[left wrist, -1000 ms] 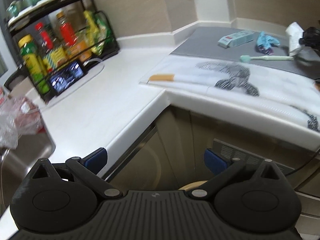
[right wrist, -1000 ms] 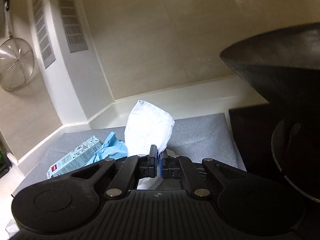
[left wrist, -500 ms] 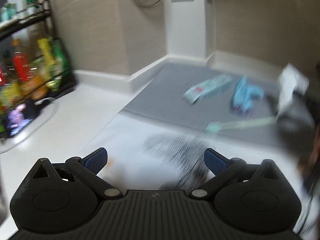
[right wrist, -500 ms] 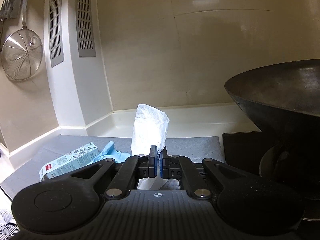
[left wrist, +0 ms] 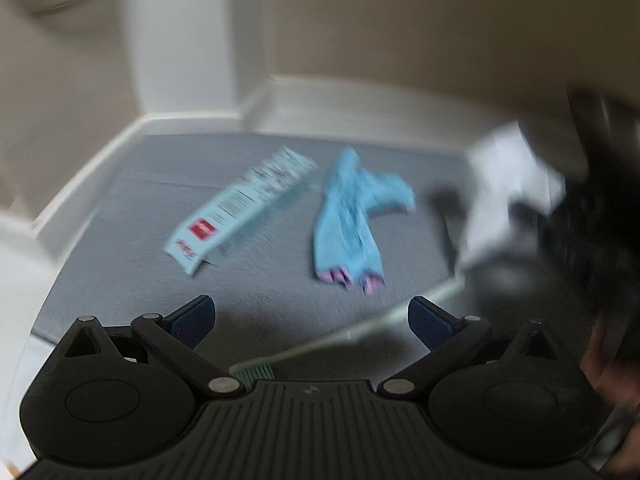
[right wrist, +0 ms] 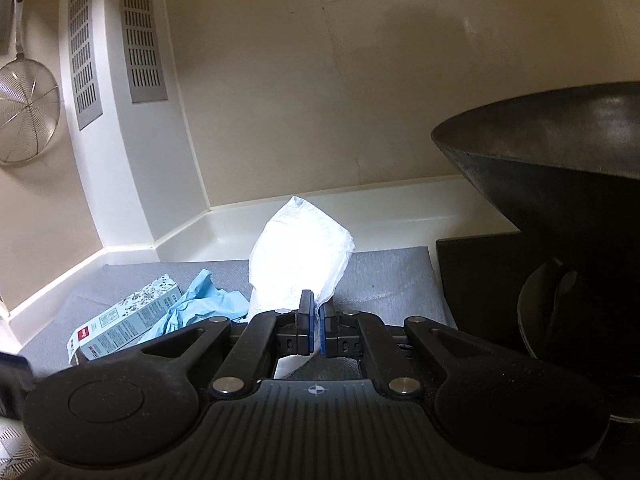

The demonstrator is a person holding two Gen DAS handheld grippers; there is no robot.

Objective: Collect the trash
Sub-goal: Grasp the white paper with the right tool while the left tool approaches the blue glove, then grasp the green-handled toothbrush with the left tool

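Note:
My right gripper (right wrist: 315,330) is shut on a crumpled white tissue (right wrist: 301,258) and holds it above the grey mat (right wrist: 384,280). In the left wrist view the tissue (left wrist: 504,188) shows blurred at the right. My left gripper (left wrist: 310,318) is open and empty, low over the grey mat (left wrist: 140,216). A green toothbrush (left wrist: 340,340) lies between its fingers, head toward the camera. A light blue box (left wrist: 236,208) and a blue glove (left wrist: 352,216) lie on the mat ahead of it. Both also show in the right wrist view, the box (right wrist: 124,320) and the glove (right wrist: 204,308).
A black wok (right wrist: 560,200) sits on a dark stove (right wrist: 480,280) at the right. A wire strainer (right wrist: 24,120) hangs on the left wall. Beige walls close the corner behind the mat. The white counter (left wrist: 16,280) continues to the left.
My left gripper has swung from the counter edge over to the grey mat, close to the toothbrush, box and glove. My right gripper has kept hold of the tissue and tilted a little.

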